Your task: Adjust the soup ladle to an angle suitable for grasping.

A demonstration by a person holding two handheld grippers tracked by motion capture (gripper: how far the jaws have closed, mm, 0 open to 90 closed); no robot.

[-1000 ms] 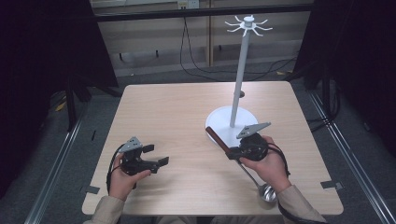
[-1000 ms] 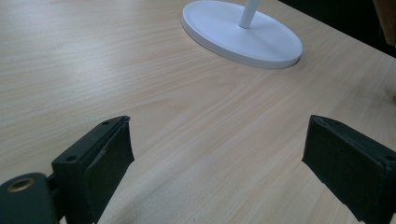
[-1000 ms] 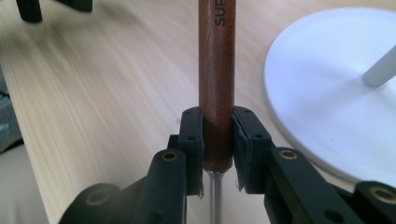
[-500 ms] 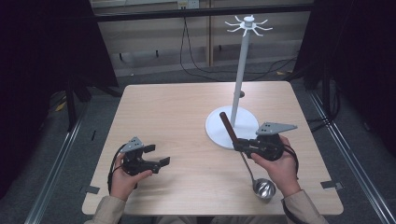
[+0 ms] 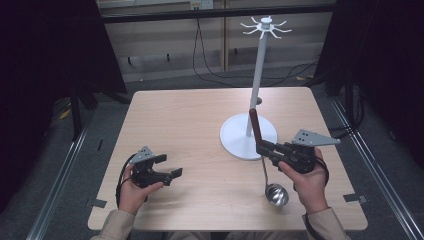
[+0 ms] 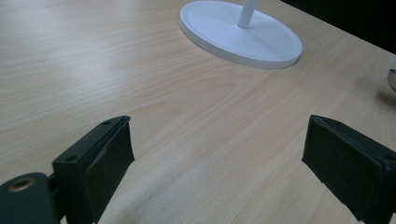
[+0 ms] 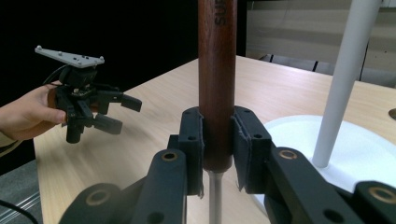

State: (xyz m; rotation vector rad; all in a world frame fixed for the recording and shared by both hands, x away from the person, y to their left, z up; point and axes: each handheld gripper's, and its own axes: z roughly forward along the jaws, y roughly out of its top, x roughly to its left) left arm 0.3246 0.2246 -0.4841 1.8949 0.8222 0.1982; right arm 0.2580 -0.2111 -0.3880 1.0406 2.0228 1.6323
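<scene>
A ladle with a brown wooden handle [image 5: 254,126] and a steel bowl [image 5: 276,195] hangs nearly upright in my right gripper [image 5: 260,148], bowl down, near the table's front right. In the right gripper view the jaws are shut on the lower end of the handle [image 7: 217,60], with the thin metal shaft below them. Just behind stands a white stand [image 5: 257,80] on a round base [image 5: 234,137], with hooks [image 5: 265,25] at its top. My left gripper [image 5: 170,166] rests open at the front left, with bare wood between its pads [image 6: 112,158].
The wooden table [image 5: 190,115] is ringed by dark curtains and a floor with cables. The stand's base [image 6: 243,35] lies ahead of the left gripper, and the ladle's bowl [image 6: 392,79] peeks in at the right edge. The other hand's gripper [image 7: 120,114] is seen across the table.
My right gripper has moved right and risen a little with the ladle, whose handle has swung from lying leftward to nearly upright. The left gripper has stayed put.
</scene>
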